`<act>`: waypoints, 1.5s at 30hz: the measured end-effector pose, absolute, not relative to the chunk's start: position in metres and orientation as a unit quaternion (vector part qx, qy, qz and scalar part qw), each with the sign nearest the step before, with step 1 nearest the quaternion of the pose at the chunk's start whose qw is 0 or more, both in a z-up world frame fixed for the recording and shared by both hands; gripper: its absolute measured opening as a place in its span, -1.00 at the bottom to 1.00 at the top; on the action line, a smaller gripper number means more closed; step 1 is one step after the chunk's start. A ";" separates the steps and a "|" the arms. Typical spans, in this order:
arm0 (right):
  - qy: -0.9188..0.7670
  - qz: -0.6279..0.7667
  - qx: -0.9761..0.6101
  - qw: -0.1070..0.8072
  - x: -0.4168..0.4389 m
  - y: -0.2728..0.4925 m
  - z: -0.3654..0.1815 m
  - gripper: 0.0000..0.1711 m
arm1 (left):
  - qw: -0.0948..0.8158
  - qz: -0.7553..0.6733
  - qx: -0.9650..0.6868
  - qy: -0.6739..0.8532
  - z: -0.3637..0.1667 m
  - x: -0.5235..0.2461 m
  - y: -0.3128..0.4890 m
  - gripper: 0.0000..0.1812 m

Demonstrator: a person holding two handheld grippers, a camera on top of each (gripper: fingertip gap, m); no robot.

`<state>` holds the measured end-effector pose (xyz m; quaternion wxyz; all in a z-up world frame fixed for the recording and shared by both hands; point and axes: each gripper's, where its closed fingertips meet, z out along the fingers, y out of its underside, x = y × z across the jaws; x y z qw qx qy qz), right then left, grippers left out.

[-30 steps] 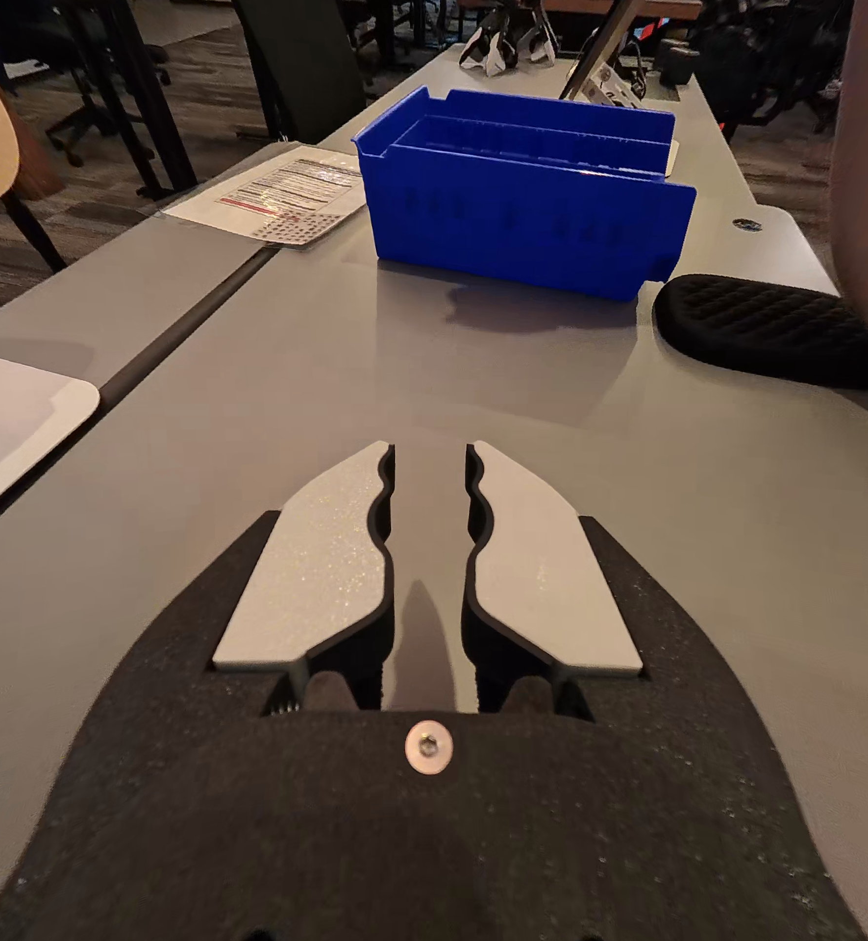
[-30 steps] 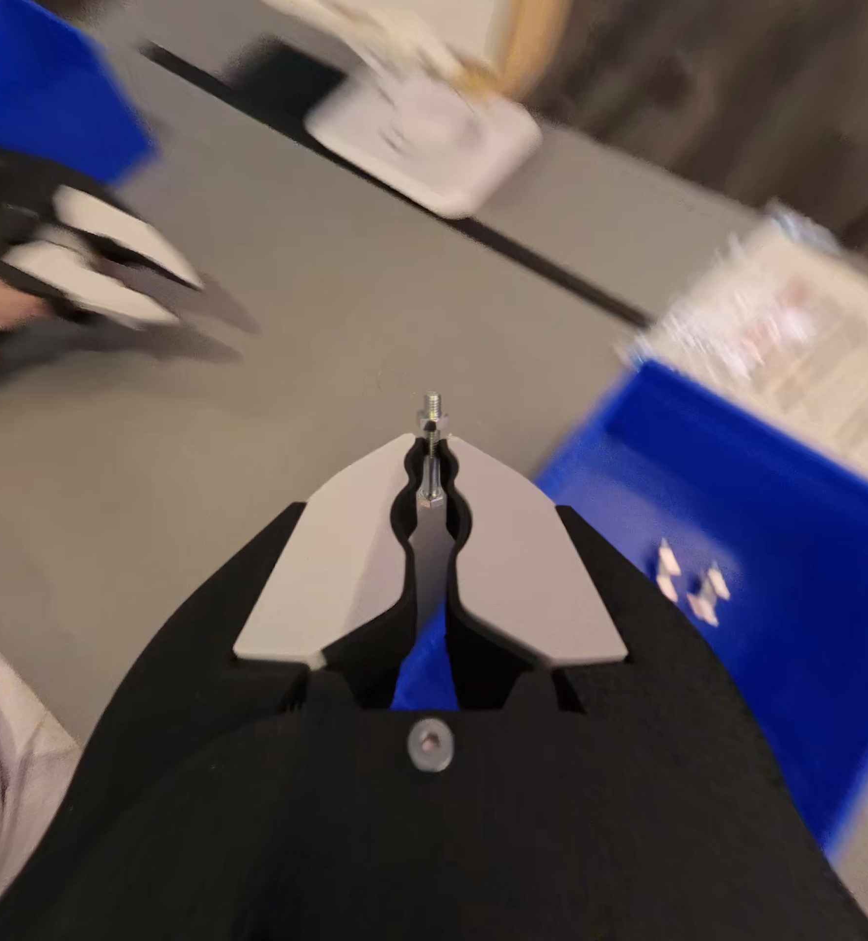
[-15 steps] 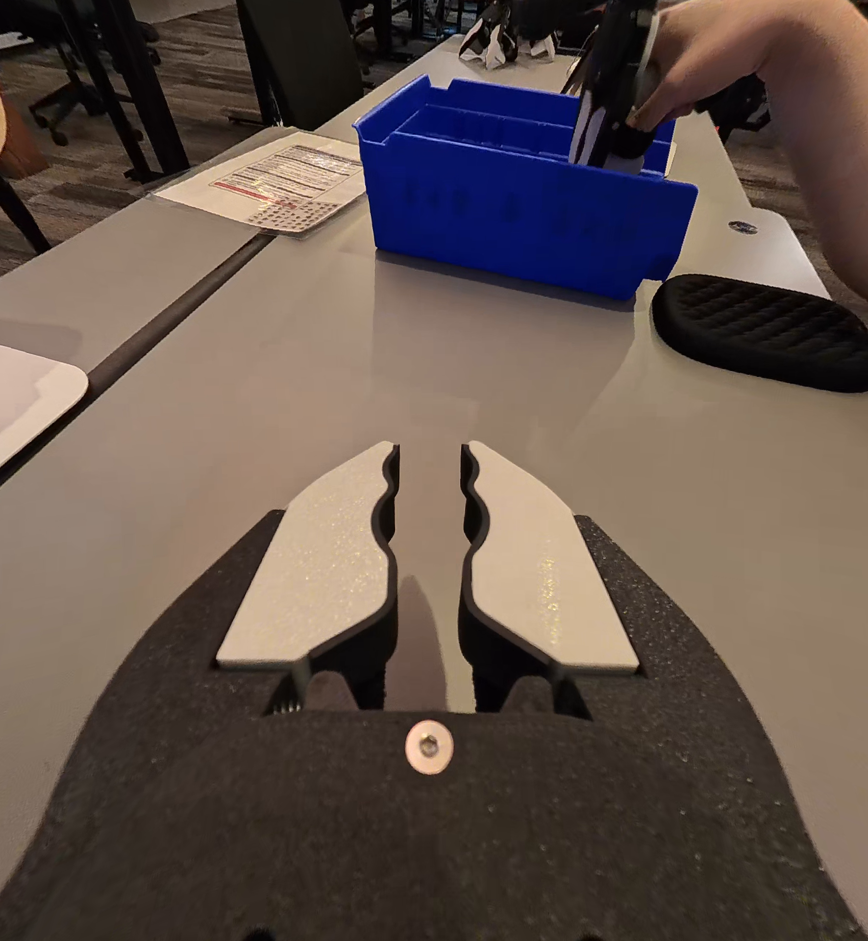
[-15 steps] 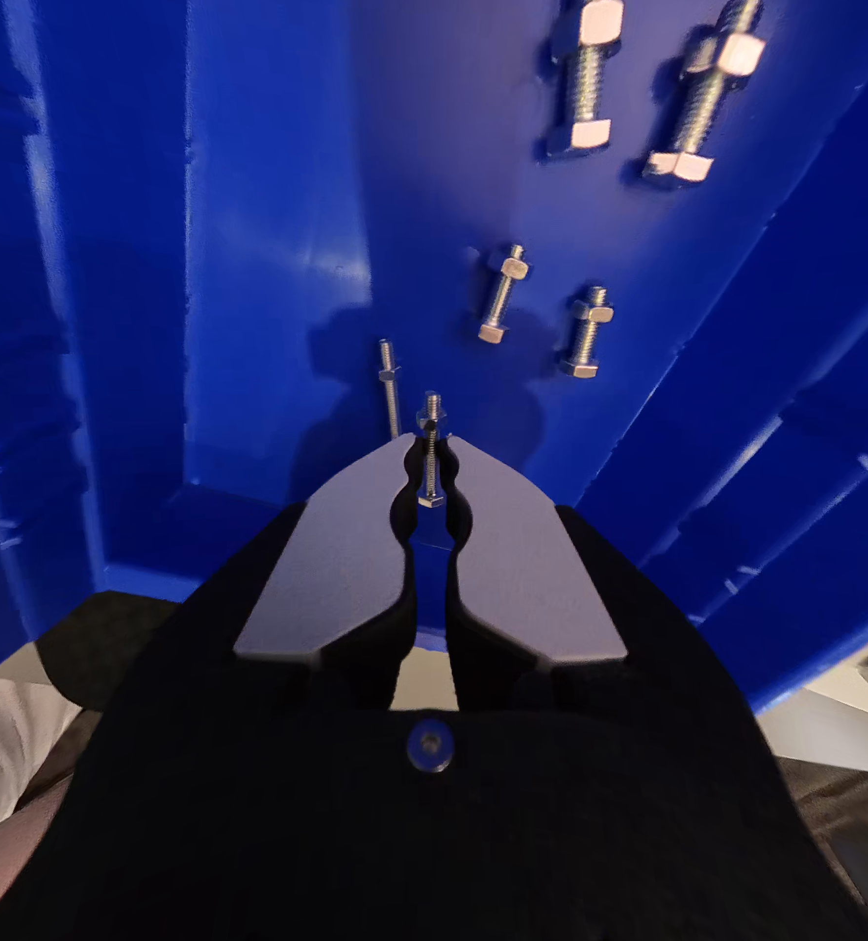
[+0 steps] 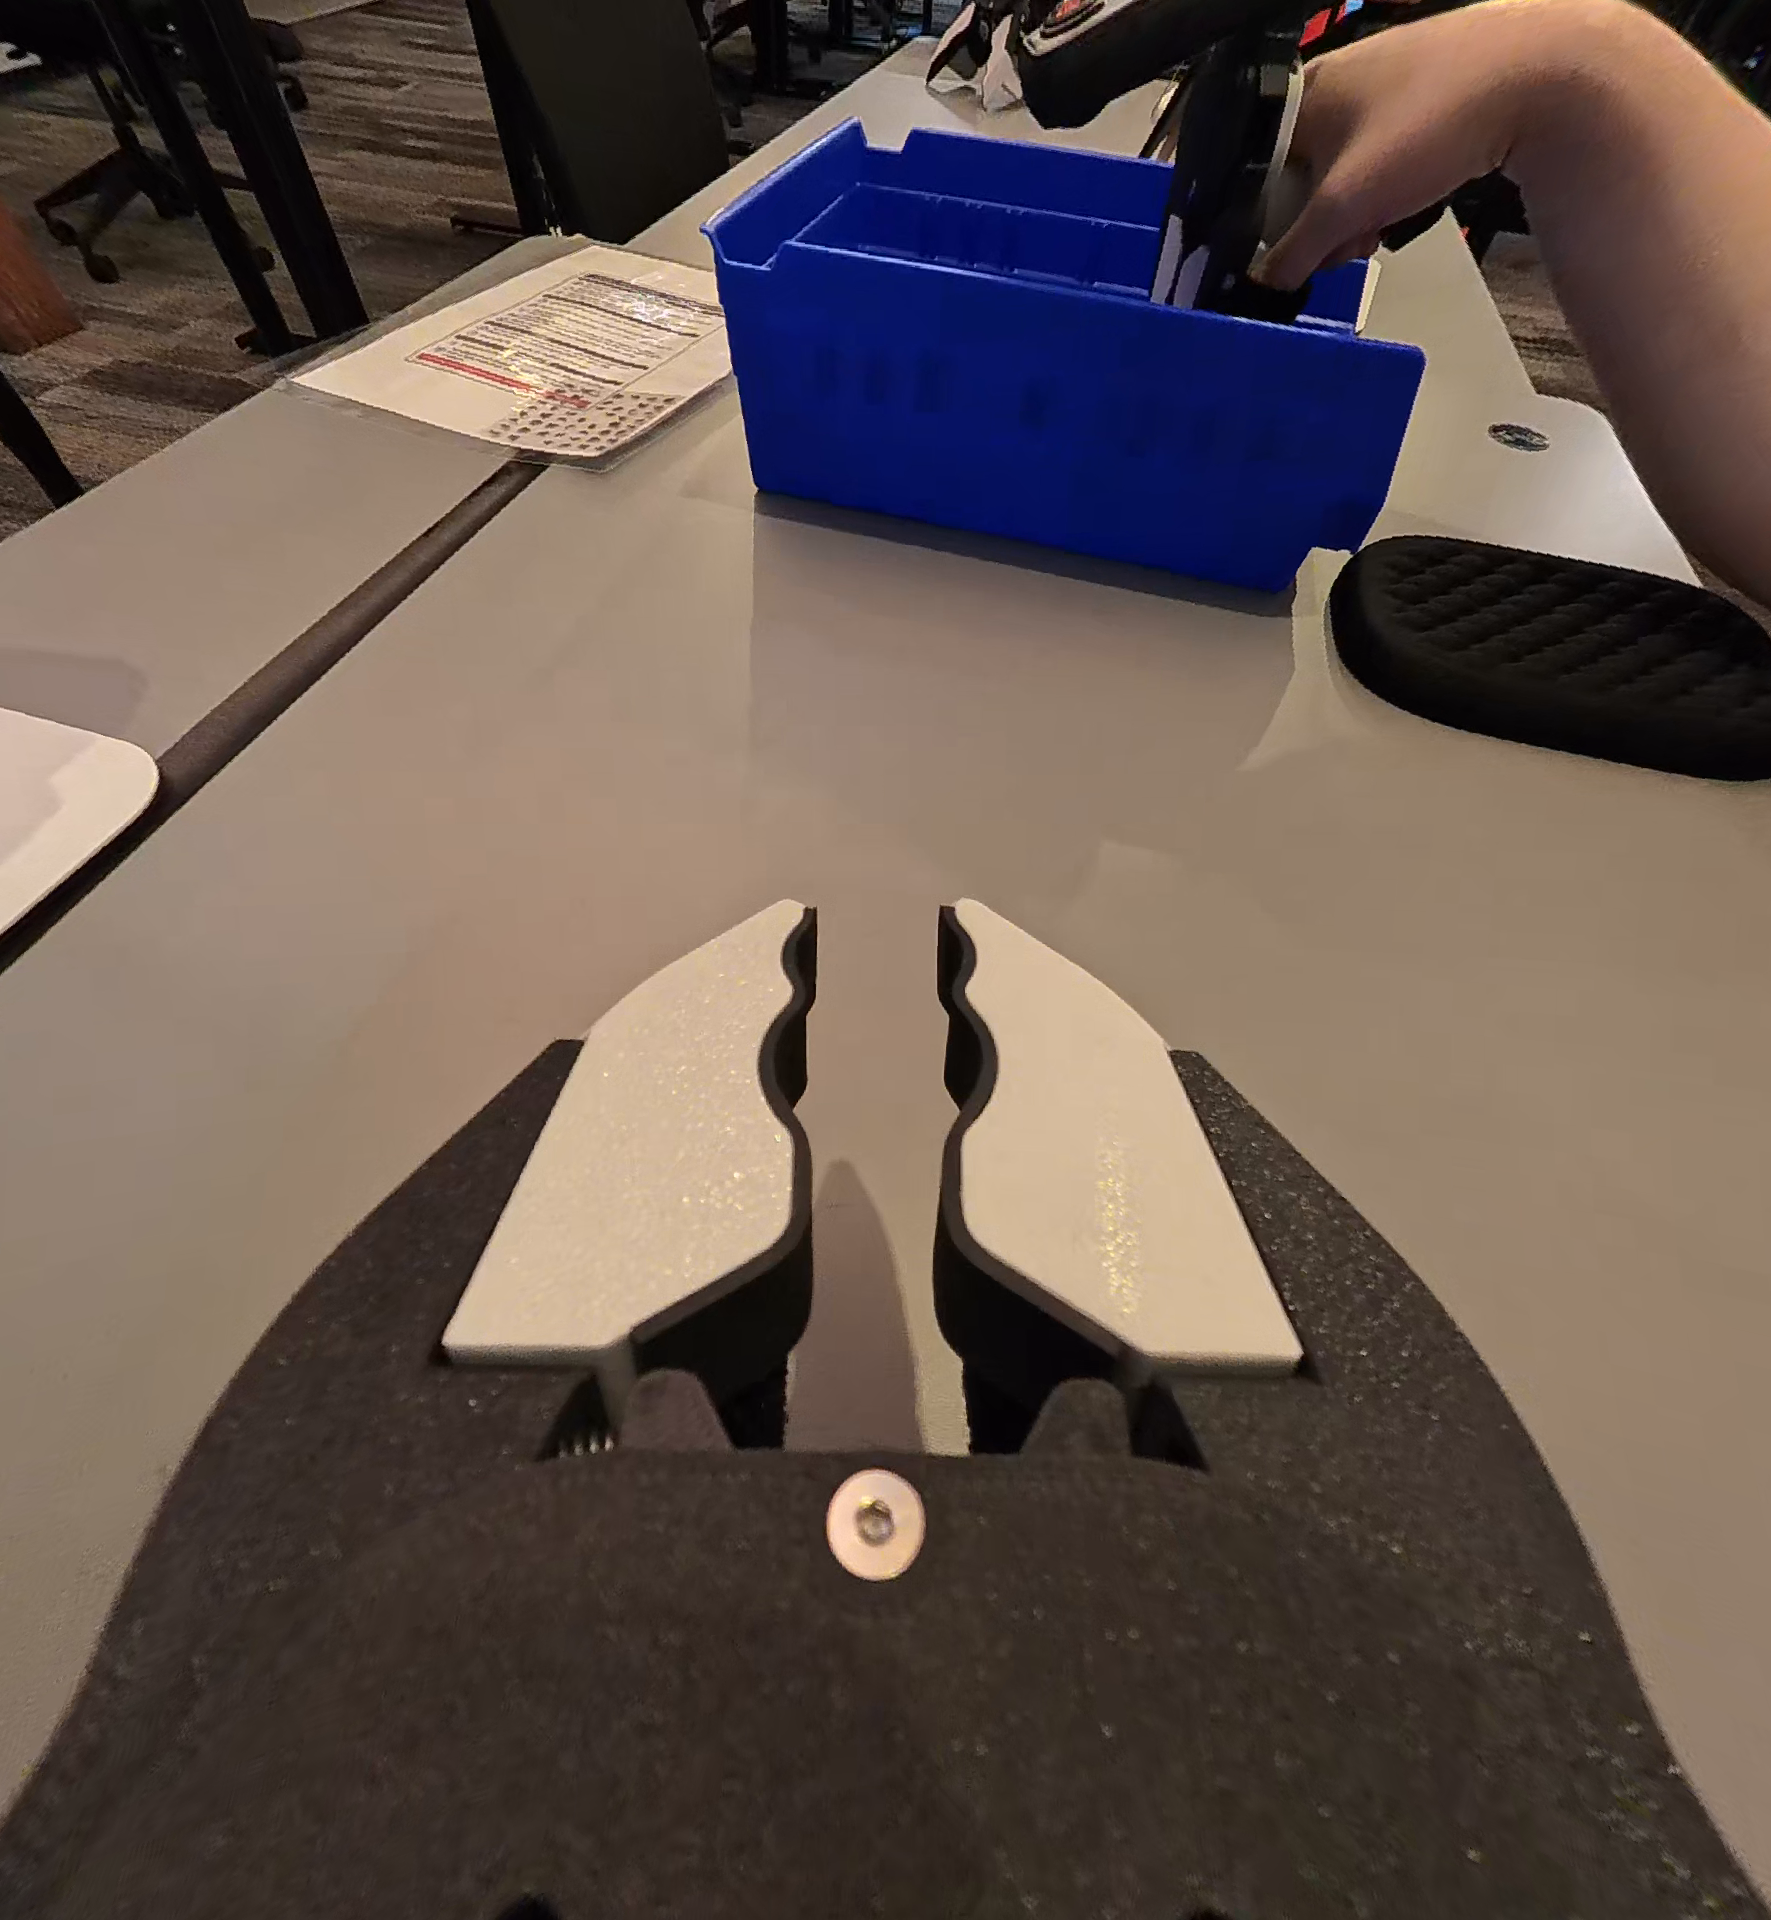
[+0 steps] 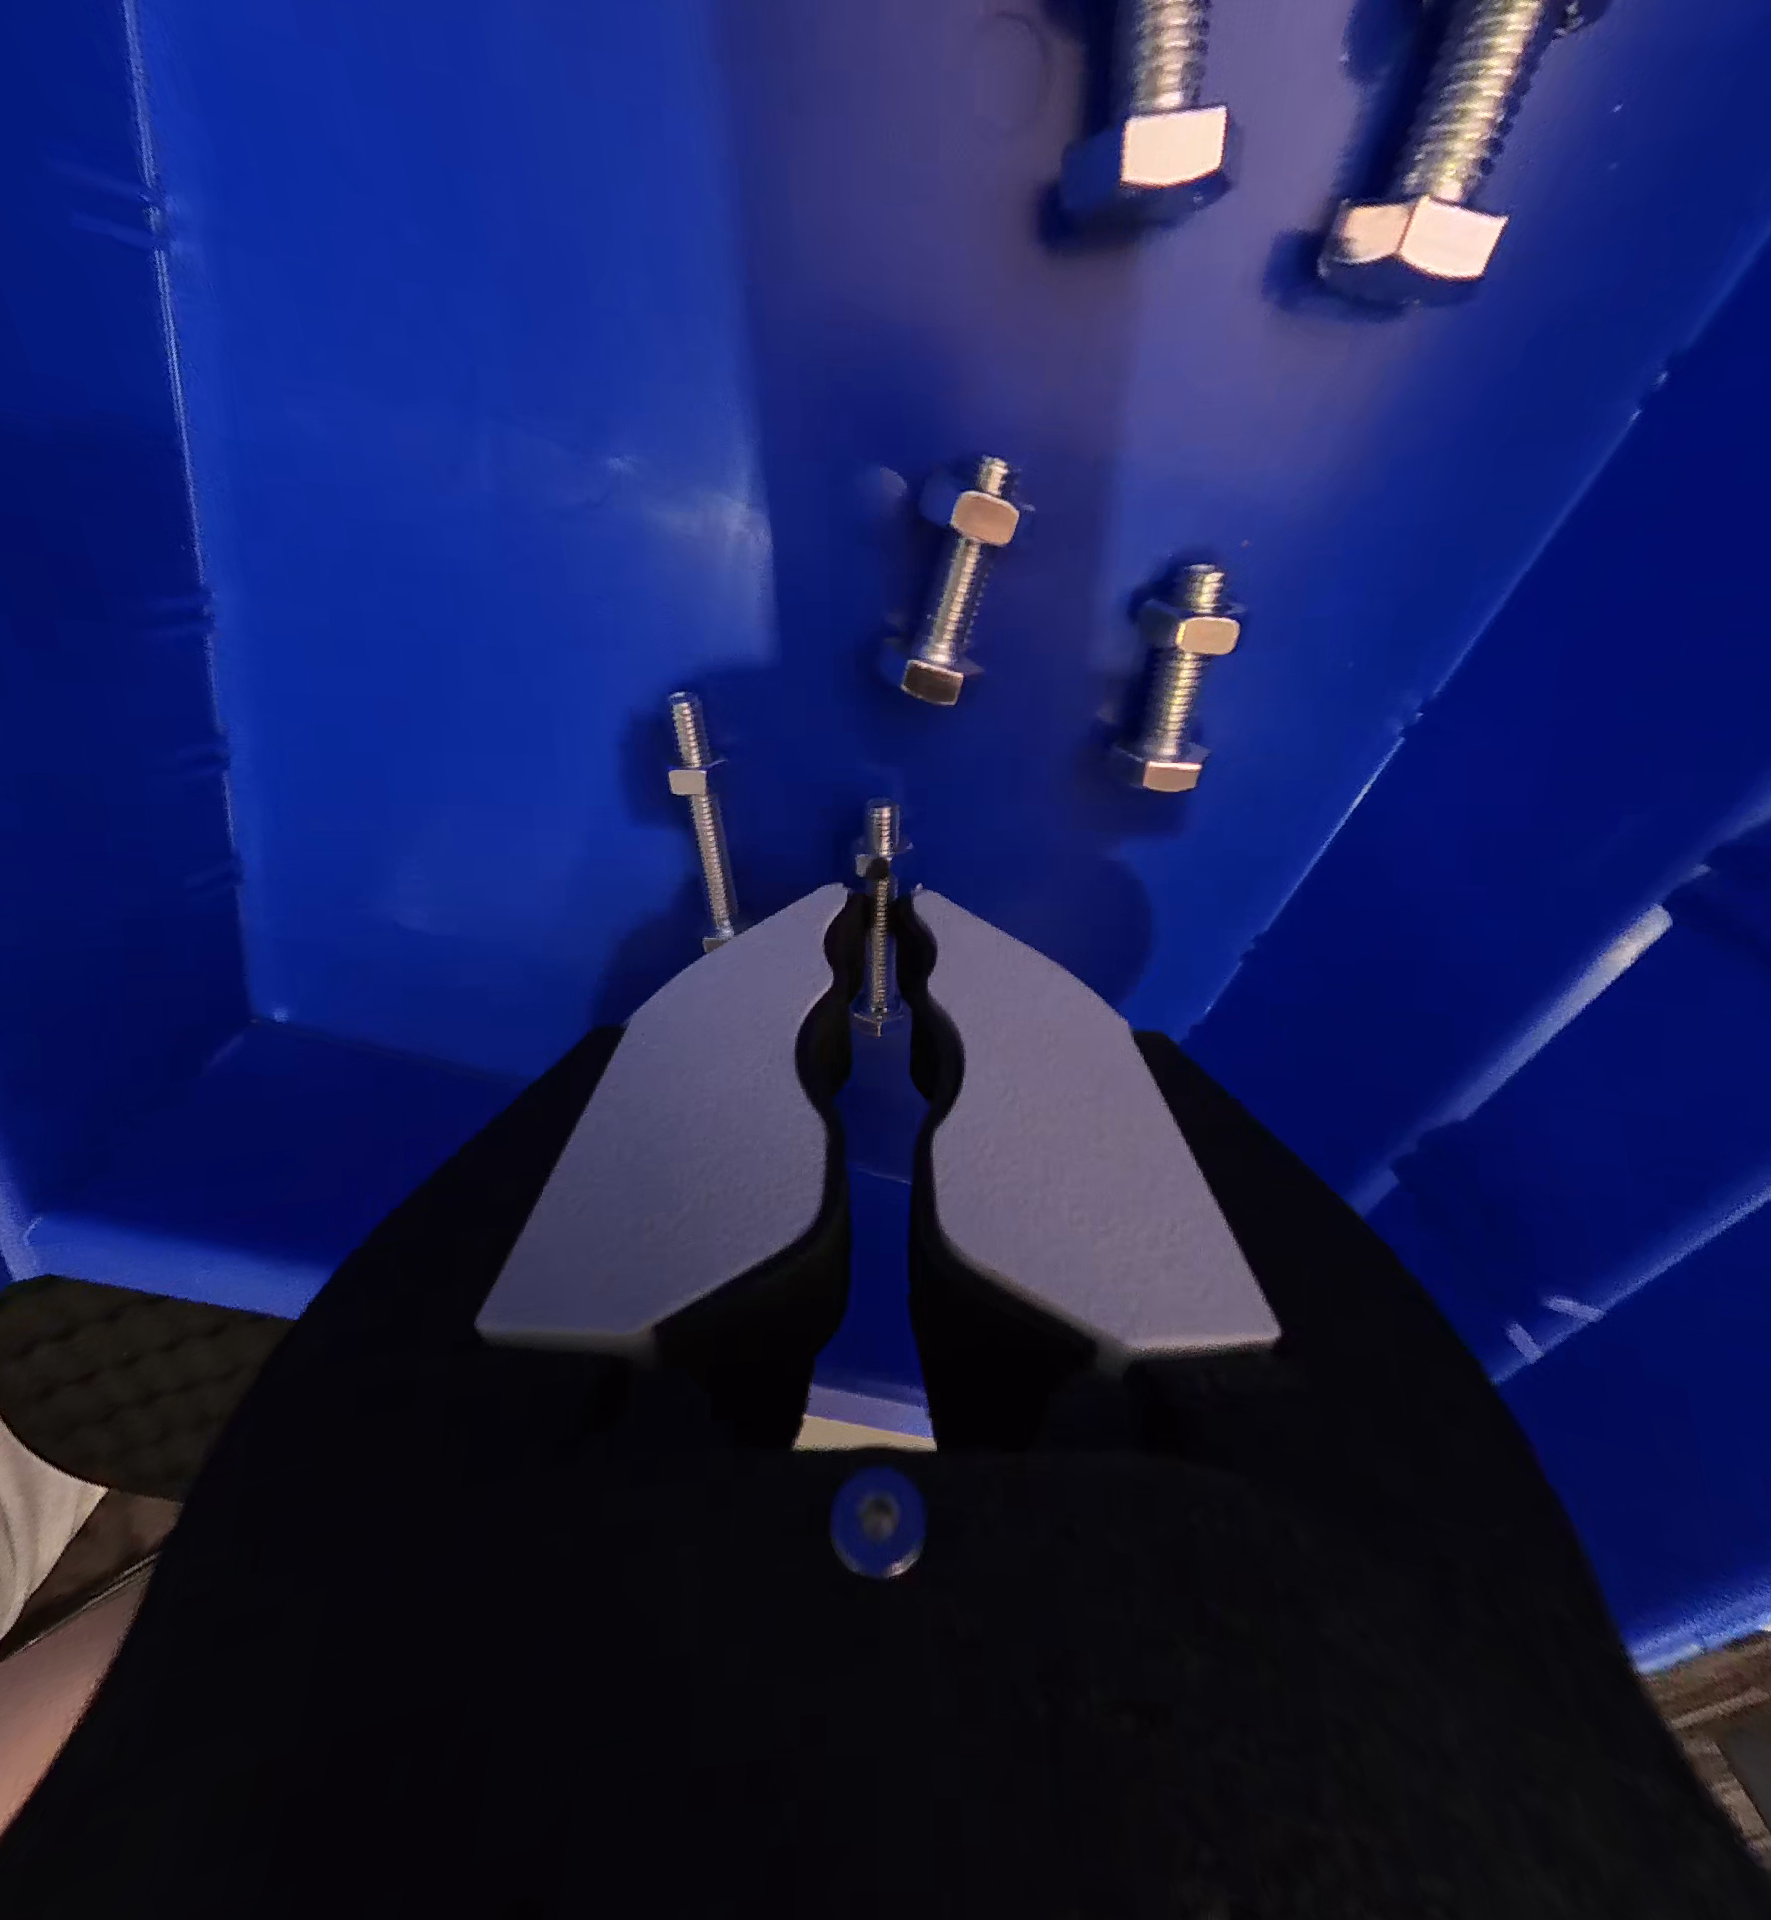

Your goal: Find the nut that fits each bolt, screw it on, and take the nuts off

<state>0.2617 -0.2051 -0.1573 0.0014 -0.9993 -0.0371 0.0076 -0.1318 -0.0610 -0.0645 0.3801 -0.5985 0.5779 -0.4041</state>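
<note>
Right tongs [image 6: 879, 906] clamp a small bolt [image 6: 878, 925] inside the bin [image 6: 445, 520]; left tongs [image 5: 876, 914] apart.

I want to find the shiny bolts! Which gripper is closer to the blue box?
Right. The right gripper is down inside the blue box, shut on a thin bolt. The left gripper sits open over the grey table, well short of it.
</note>
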 end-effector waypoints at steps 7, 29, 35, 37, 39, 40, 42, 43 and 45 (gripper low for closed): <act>-0.048 0.002 -0.996 0.074 0.254 -0.200 -0.130 -0.71 | 0.394 -0.404 -0.600 0.567 -0.057 -0.134 -0.057 -0.76; 0.062 -0.002 -0.987 0.151 0.357 -0.175 -0.104 -0.77 | 0.392 -0.397 -0.593 0.580 -0.051 -0.131 -0.066 -0.76; 0.060 0.016 -0.989 0.131 0.349 -0.170 -0.115 -0.93 | 0.385 -0.398 -0.600 0.578 -0.050 -0.132 -0.067 -0.77; 0.049 0.017 -0.988 0.142 0.349 -0.170 -0.116 -0.93 | 0.378 -0.398 -0.608 0.573 -0.045 -0.134 -0.068 -0.78; 0.041 0.020 -0.986 0.160 0.349 -0.170 -0.116 -0.93 | 0.384 -0.383 -0.620 0.567 -0.033 -0.139 -0.066 -0.79; 0.041 0.021 -0.985 0.168 0.349 -0.169 -0.116 -0.93 | 0.392 -0.371 -0.628 0.562 -0.024 -0.144 -0.063 -0.80; 0.043 0.021 -0.982 0.180 0.349 -0.169 -0.116 -0.93 | 0.405 -0.355 -0.641 0.548 -0.001 -0.158 -0.060 -0.85; 0.043 0.019 -0.982 0.185 0.349 -0.168 -0.116 -0.93 | 0.409 -0.346 -0.650 0.539 0.012 -0.168 -0.058 -0.85; 0.040 0.011 -0.981 0.187 0.350 -0.168 -0.117 -0.93 | 0.413 -0.304 -0.678 0.527 0.035 -0.199 -0.051 -0.84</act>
